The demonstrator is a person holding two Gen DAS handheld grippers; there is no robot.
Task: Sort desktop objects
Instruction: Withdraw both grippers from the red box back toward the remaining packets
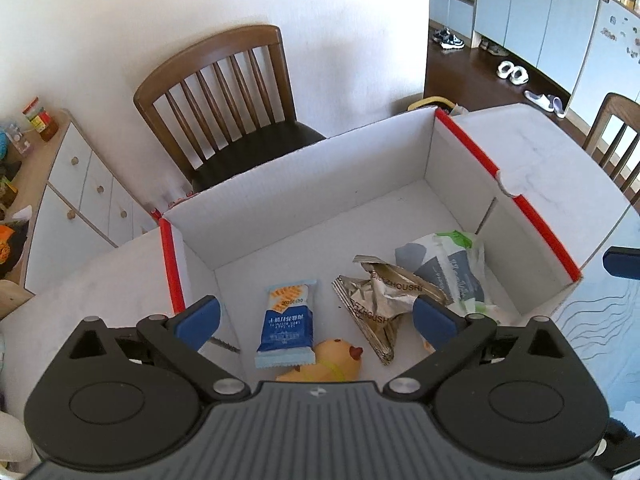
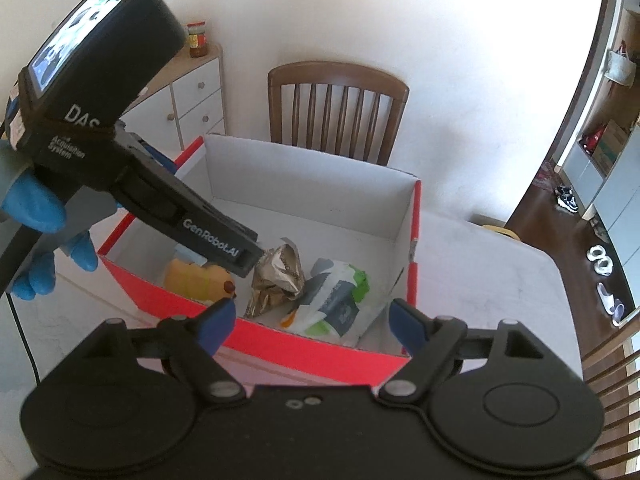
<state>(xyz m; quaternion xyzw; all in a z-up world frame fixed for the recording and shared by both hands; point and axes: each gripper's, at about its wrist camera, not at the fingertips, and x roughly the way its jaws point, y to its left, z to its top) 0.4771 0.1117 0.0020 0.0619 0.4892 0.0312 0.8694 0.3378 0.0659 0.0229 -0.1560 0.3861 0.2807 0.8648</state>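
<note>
Left wrist view: the left gripper (image 1: pixel 316 322) hangs over the near end of the red-edged box (image 1: pixel 472 148), its jaws spread wide with nothing between them. Inside the box lie a blue snack packet (image 1: pixel 286 326), a yellow duck toy (image 1: pixel 332 364), a crumpled gold wrapper (image 1: pixel 380 304) and a white-and-green pouch (image 1: pixel 452 268), all loose on the box floor and close together. The box stands on the white tabletop (image 1: pixel 560 160), toward its far edge, where a wooden chair (image 1: pixel 224 92) is drawn up. My reading is that a drop into the box is just done. To finish well, lift straight clear of the box wall before swinging aside, so that a pad does not catch the red rim.

Right wrist view: the right gripper (image 2: pixel 310 320) sits outside the box's near long wall (image 2: pixel 304 344), jaws standing apart and empty. A blue-gloved hand (image 2: pixel 36 216) holds the left tool, whose tip reaches in beside the wrapper. The right gripper should probably hold back until the left is out, then turn to whatever remains on the tabletop; none shows here.
</note>
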